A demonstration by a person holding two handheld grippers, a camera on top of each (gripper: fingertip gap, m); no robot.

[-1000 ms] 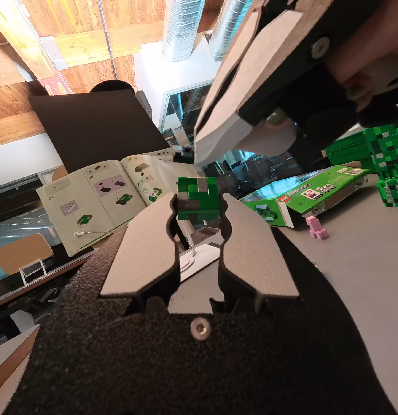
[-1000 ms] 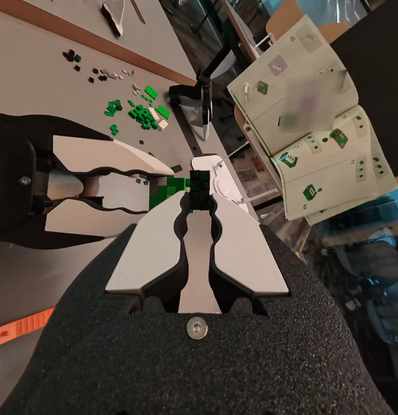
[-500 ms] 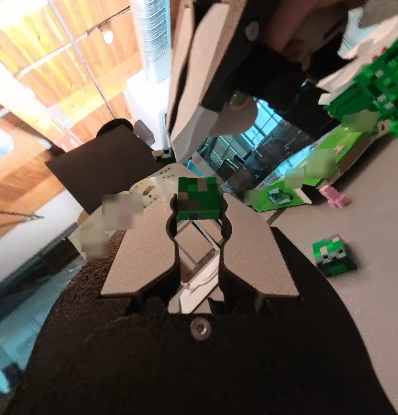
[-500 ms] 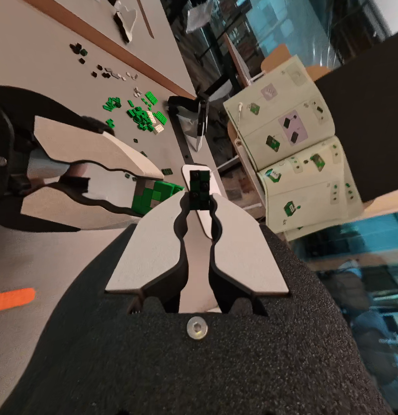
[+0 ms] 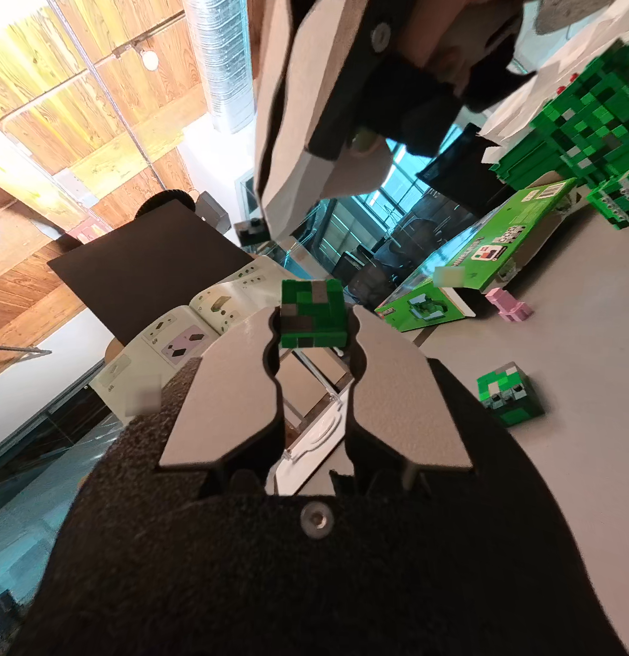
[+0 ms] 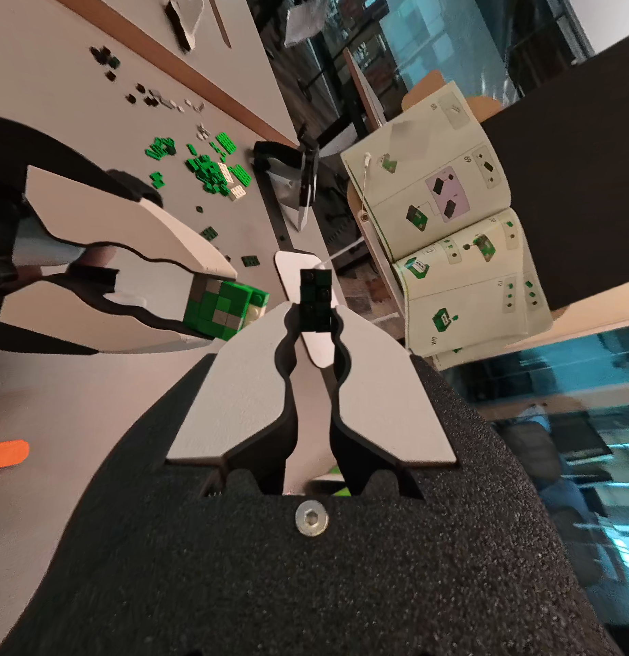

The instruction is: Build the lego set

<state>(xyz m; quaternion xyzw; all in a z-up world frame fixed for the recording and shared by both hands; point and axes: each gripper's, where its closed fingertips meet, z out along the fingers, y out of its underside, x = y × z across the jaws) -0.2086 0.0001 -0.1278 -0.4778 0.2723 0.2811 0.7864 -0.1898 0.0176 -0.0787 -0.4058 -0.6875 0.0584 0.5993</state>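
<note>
The left claw (image 5: 315, 321) grips a green block (image 5: 313, 314); the right claw (image 6: 315, 312) pinches a dark piece (image 6: 316, 301). Both look light, stiff, best held by flat sides.

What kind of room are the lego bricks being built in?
Probably an office or workshop, not a home: a bare wooden ceiling with a shiny silver air duct, glass walls with dark office chairs behind, and long pale grey work tables.
</note>
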